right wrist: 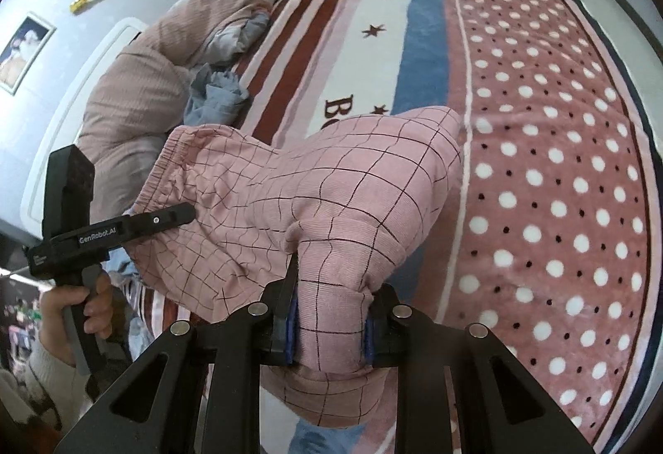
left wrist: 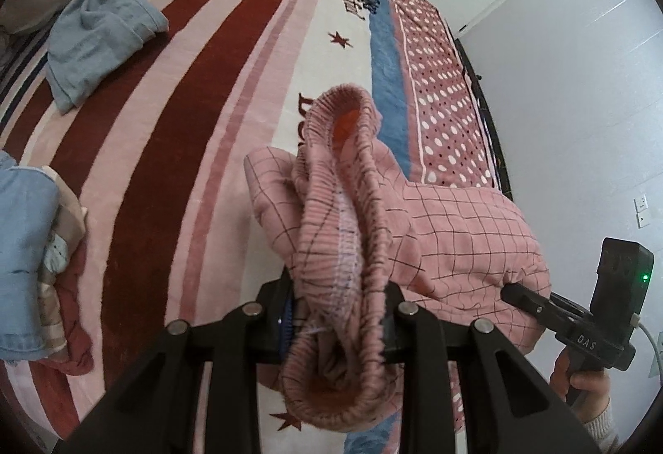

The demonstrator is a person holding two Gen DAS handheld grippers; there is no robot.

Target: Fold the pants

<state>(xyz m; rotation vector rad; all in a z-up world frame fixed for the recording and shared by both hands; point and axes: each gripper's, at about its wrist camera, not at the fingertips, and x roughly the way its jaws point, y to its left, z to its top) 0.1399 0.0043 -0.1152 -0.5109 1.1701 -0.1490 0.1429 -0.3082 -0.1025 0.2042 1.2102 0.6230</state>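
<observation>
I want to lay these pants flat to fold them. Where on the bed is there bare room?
Free: the striped middle of the blanket right of the blue garment, and the dotted band toward the bed edge. Crowded: the clothes pile and the pillows.

Bunched pink checked pants (left wrist: 451, 230) fill the gap between the left gripper (left wrist: 337, 323) jaws and cover both pad faces, the right gripper (right wrist: 329, 329) pads show only as 2 blue edges beside the clamped fold, and the lower legs run off the bottom edge below the jaws.
</observation>
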